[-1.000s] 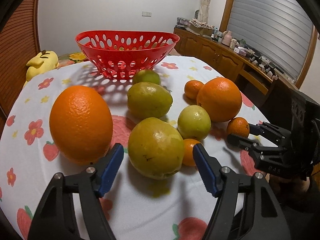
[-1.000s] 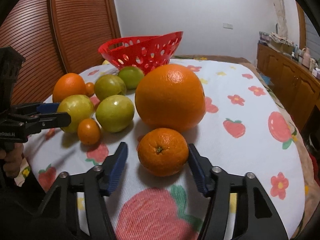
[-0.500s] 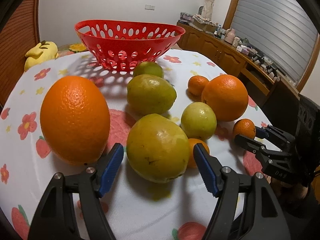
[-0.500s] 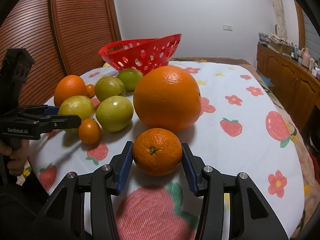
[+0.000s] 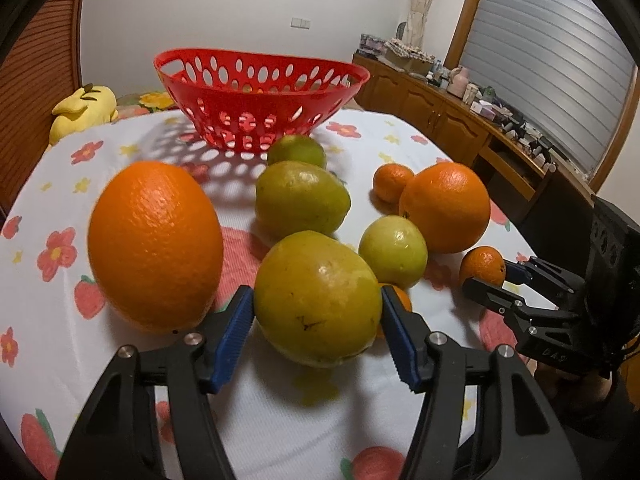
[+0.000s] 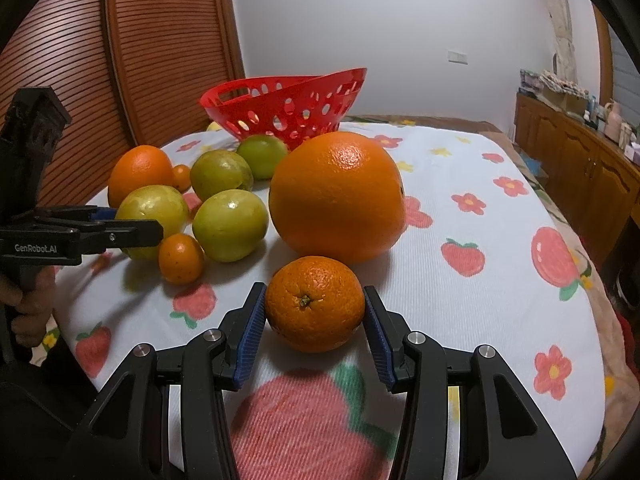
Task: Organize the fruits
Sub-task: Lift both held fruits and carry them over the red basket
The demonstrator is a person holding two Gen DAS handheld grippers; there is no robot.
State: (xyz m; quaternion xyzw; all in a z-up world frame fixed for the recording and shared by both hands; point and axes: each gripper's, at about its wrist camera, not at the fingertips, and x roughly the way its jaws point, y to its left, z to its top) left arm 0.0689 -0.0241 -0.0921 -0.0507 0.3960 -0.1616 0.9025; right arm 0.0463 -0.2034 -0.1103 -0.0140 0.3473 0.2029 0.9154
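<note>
On the flowered tablecloth (image 5: 52, 184) lie several fruits in front of a red perforated basket (image 5: 256, 92). My left gripper (image 5: 317, 308) straddles a large yellow-green fruit (image 5: 320, 276); its jaws are closing and both blue pads touch the fruit's sides. A big orange (image 5: 156, 244) sits just left of it. My right gripper (image 6: 315, 308) is shut on a small mandarin (image 6: 315, 296) that rests on the cloth, right in front of another big orange (image 6: 338, 196). The left wrist view shows that mandarin (image 5: 482, 266) at the right.
Two more green fruits (image 5: 300, 198) (image 5: 392, 248) and small mandarins (image 5: 390, 182) lie between the grippers and the basket. A yellow plush toy (image 5: 82, 110) sits at the far left; a wooden sideboard (image 5: 460, 120) runs along the right wall. A hand (image 6: 28, 300) holds the left gripper.
The right jaws closed from wide onto the small mandarin. The left jaws narrowed until their pads met the yellow-green fruit. Neither hand shifted noticeably.
</note>
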